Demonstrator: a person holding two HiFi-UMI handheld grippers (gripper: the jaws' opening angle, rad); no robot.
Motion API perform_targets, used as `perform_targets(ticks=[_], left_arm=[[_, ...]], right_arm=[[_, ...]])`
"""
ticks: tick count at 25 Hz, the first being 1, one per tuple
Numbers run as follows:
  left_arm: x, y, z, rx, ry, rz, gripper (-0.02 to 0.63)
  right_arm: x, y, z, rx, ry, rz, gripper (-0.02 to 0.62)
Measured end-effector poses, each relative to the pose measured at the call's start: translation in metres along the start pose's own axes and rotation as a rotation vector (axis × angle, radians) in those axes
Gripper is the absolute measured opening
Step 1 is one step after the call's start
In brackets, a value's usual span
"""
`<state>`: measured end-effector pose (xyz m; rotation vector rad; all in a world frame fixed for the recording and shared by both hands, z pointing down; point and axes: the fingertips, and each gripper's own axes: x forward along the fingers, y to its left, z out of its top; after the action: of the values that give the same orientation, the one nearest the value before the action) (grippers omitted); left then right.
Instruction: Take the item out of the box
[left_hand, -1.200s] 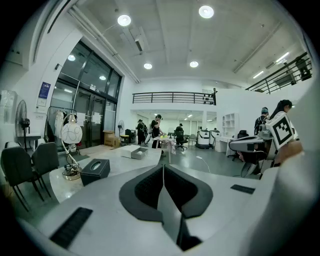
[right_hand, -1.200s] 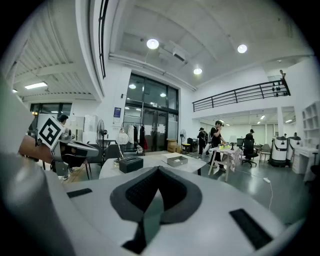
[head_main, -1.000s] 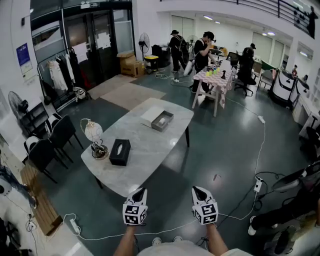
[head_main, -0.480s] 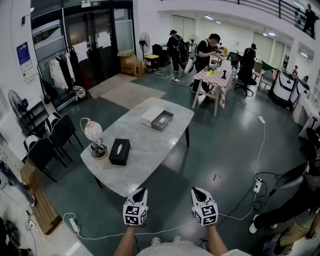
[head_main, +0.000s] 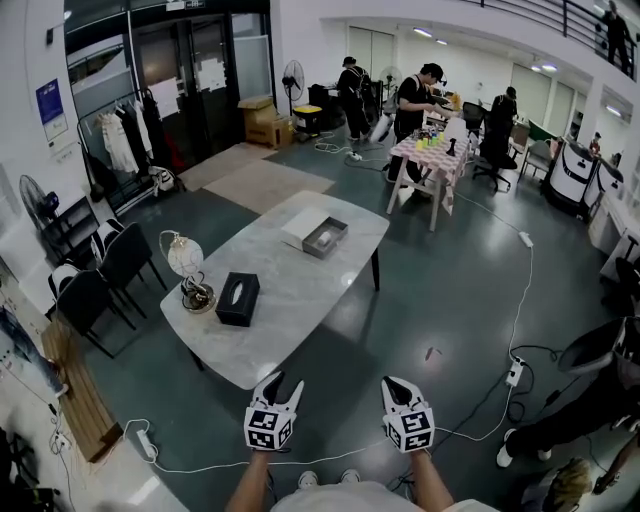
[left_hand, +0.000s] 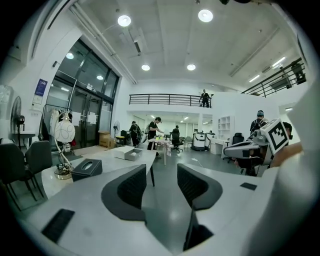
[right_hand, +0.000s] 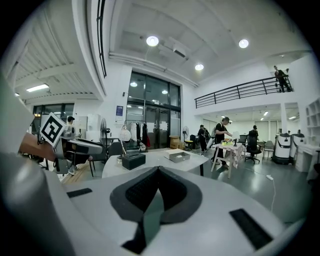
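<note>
An open grey box (head_main: 325, 239) beside its white lid (head_main: 302, 230) lies at the far end of the marble table (head_main: 290, 305); something small and pale sits inside it. Both grippers hang low in the head view, off the table's near end and well short of the box. My left gripper (head_main: 279, 384) is open, its jaws spread with nothing between them (left_hand: 162, 182). My right gripper (head_main: 392, 384) is shut on nothing, pads pressed together (right_hand: 157, 172). The box shows far off in the left gripper view (left_hand: 128, 153) and in the right gripper view (right_hand: 178, 156).
A black tissue box (head_main: 238, 298) and a globe lamp (head_main: 187, 262) stand on the table's left side. Black chairs (head_main: 110, 280) sit left of it. Cables (head_main: 515, 300) run across the floor. People stand around a smaller table (head_main: 430, 160) in the back.
My left gripper's jaws have spread apart; before they looked closed. The right gripper stays shut. Both hold about the same place.
</note>
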<state>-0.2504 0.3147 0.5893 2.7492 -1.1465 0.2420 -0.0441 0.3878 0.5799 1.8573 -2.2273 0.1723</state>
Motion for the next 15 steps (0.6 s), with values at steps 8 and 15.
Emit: perform_targets(ticks=[8, 15], left_arm=[[0.012, -0.02, -0.001, 0.0, 0.002, 0.011, 0.213], [0.02, -0.045, 0.001, -0.007, 0.001, 0.03, 0.213]], right_arm=[[-0.008, -0.016, -0.01, 0.004, 0.012, 0.022, 0.0], [-0.02, -0.036, -0.016, 0.002, 0.017, 0.053, 0.002]])
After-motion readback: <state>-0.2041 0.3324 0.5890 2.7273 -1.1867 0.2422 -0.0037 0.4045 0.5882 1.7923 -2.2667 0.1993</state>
